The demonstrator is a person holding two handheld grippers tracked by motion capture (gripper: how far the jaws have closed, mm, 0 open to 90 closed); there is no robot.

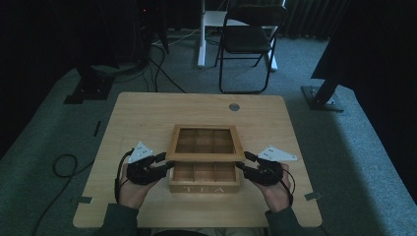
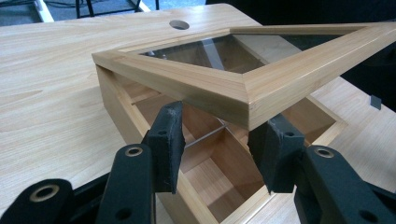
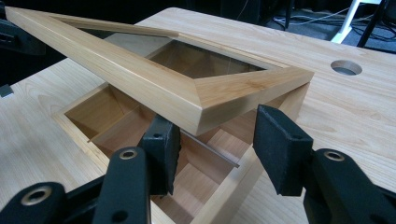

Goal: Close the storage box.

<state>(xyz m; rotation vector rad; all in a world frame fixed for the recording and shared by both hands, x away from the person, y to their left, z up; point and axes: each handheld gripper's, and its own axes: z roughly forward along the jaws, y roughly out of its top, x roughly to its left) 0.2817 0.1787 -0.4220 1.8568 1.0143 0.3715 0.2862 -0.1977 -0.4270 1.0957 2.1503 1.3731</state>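
A big wooden worktop (image 1: 147,118) fills the middle of the high view, with a black chair (image 1: 248,37) on the floor beyond it at 12 o'clock. A wooden tea box (image 1: 204,183) sits near the person's edge of the worktop, at 6 o'clock from the worktop's middle. Its little square rooms look empty. The lid (image 1: 205,143), a wood frame with a glass window, is lifted up at the front and leans back toward 12 o'clock. The left tongs (image 1: 166,163) are at the lid's front corner at 9 o'clock, and the right tongs (image 1: 244,162) are at the corner at 3 o'clock. Both tongs are spread wide, one jaw on each side of a corner, not squeezing it. The lid seems to rest on them. It could slip off and bang shut, because nothing is pinching it. If one hand lifts faster, the lid could twist.
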